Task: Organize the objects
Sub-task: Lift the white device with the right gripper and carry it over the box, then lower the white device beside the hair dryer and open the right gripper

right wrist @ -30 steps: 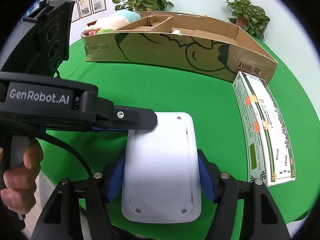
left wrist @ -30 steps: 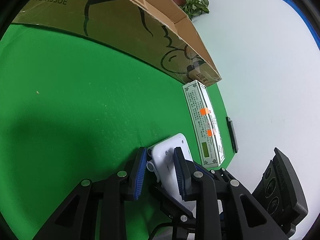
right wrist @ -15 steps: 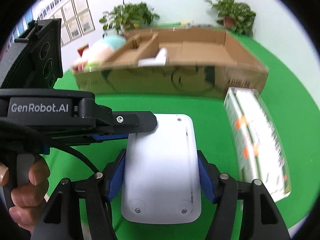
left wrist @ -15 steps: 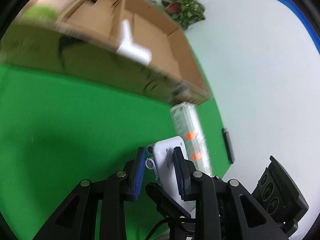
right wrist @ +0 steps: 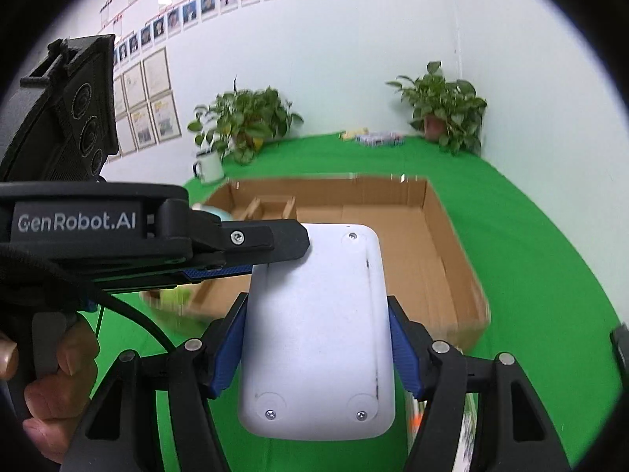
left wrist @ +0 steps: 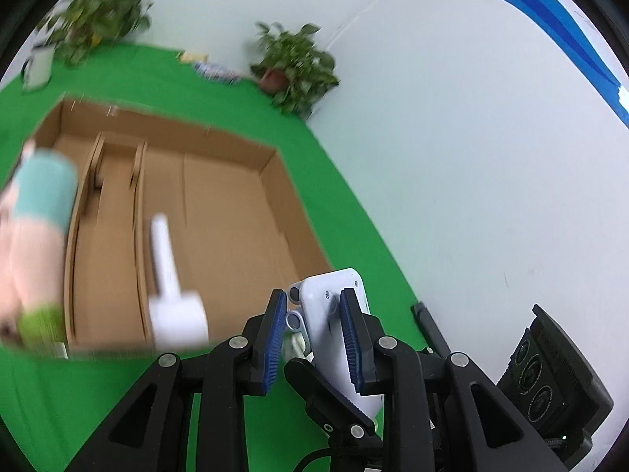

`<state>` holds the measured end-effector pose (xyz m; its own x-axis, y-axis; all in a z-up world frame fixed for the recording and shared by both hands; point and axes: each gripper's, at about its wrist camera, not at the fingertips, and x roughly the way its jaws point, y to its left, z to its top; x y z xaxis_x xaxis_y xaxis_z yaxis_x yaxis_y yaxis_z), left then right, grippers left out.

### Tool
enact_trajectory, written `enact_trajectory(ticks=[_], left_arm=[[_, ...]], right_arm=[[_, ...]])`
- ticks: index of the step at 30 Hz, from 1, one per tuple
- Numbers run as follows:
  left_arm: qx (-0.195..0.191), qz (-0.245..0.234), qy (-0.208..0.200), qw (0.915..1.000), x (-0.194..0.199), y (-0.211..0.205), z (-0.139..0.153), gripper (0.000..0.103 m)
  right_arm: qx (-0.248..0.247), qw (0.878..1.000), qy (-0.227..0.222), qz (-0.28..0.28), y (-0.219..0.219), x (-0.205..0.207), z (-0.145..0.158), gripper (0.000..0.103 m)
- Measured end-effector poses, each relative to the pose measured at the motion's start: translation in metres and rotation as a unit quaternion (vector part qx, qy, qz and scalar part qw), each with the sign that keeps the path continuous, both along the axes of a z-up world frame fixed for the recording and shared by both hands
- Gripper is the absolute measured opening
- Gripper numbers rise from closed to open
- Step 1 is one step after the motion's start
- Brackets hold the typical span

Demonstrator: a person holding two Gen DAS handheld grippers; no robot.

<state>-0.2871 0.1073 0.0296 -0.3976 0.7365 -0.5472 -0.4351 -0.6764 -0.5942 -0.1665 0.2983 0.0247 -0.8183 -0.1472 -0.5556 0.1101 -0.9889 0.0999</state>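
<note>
- Your right gripper [right wrist: 316,344] pinches the white device [right wrist: 314,338] across its width; both blue pads [right wrist: 228,350] press on its two long sides, and its flat back with the screws faces the camera
- Your left gripper [left wrist: 312,334] holds the same white device [left wrist: 334,314] at one edge; the right pad touches it, and the left pad seems to sit against the small round parts on its side, but the view there is tight
- In the right wrist view, the left gripper [right wrist: 251,253] comes in from the left and its finger lies over the top left corner of the device
- The device is in the air above the green table [left wrist: 98,385], just at the near right corner of the cardboard box [left wrist: 236,204]
- The box is open on top and has dividers on its left part; a white roller with a handle [left wrist: 169,295] lies in it, blurred, and a soft toy in pink and teal [left wrist: 35,228] is in the left end
- Your hand [right wrist: 51,385] is around the handle of the left gripper
- Two potted plants [right wrist: 444,106] stand at the wall behind the box, with a white mug [right wrist: 208,165] beside the left one
</note>
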Motion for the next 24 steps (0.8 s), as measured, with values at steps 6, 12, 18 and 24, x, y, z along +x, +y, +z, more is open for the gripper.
enact_trajectory(ticks=[6, 12, 18, 24], left_arm=[[-0.014, -0.025, 0.017, 0.9995, -0.063, 0.019, 0.034, 0.024], [-0.023, -0.037, -0.001, 0.9991, -0.115, 0.036, 0.036, 0.024], [-0.042, -0.041, -0.033, 0.9978, -0.145, 0.044, 0.003, 0.024], [-0.071, -0.04, -0.101, 0.9915, -0.164, 0.049, -0.068, 0.024]], right_arm=[[-0.01, 1.0, 0.01, -0.018, 0.005, -0.047, 0.025, 0.064], [-0.02, 0.999, -0.018, -0.032, 0.011, -0.09, 0.026, 0.064], [-0.03, 0.998, -0.056, -0.029, 0.017, -0.12, 0.003, 0.065], [-0.054, 0.99, -0.128, -0.028, 0.019, -0.133, -0.049, 0.065]])
